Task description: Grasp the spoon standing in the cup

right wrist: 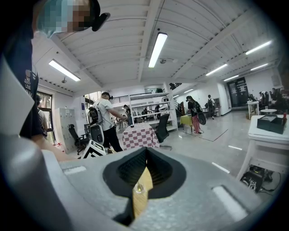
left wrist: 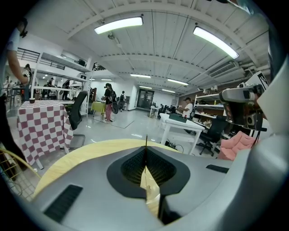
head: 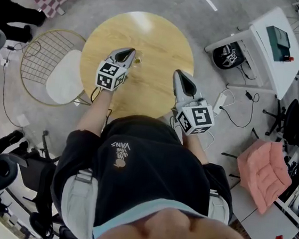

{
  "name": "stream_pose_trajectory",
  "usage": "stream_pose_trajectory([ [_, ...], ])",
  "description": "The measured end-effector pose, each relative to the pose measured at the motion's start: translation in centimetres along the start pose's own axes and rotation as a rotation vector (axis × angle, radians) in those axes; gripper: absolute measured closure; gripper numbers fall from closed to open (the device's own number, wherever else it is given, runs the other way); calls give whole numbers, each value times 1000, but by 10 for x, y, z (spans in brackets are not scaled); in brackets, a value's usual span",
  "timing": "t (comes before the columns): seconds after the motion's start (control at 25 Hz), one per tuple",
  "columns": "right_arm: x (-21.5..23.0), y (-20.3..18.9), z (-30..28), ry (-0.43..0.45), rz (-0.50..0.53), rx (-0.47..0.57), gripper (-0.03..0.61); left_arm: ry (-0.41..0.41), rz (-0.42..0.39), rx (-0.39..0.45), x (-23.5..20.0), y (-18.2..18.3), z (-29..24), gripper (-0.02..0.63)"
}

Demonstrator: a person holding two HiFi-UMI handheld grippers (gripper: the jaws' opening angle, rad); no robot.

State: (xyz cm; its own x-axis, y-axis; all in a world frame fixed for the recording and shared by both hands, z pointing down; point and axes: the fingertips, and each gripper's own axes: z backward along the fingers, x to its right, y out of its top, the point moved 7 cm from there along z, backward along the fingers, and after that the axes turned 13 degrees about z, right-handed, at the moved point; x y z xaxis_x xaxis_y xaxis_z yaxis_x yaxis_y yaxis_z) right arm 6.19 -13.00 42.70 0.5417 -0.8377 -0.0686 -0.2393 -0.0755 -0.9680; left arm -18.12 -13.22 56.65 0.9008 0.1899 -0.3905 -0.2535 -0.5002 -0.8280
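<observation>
Above the counter (head: 163,43), left gripper (head: 129,52) and right gripper (head: 179,74) hang clenched, empty; apparently approach stage; next, open toward the small cup (head: 138,61).

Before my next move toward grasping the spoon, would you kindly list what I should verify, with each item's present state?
1. Jaws of the left gripper apart for a grasp: not ok; they are together, holding nothing.
2. Jaws of the right gripper apart: not ok; together, holding nothing.
3. Both grippers above the round pale wooden table: ok.
4. The cup located: cannot tell; only a small glinting object shows beside the left gripper's tip.
5. The spoon in sight: cannot tell; no view shows it clearly.
</observation>
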Motion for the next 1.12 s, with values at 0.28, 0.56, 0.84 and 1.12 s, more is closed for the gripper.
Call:
stream_pose_trajectory([
  [0.28,-1,1,-1,7,4,4,580,12,-7,12,-1,2,4,601],
  [0.56,-2,2,0,11,7,8,580,11,-11,28,1,8,7,602],
  [0.84,-3,2,1,14,7,15,580,12,-21,49,3,15,14,602],
  [1.12,-5,5,3,22,10,23,580,17,-35,61,7,20,22,602],
])
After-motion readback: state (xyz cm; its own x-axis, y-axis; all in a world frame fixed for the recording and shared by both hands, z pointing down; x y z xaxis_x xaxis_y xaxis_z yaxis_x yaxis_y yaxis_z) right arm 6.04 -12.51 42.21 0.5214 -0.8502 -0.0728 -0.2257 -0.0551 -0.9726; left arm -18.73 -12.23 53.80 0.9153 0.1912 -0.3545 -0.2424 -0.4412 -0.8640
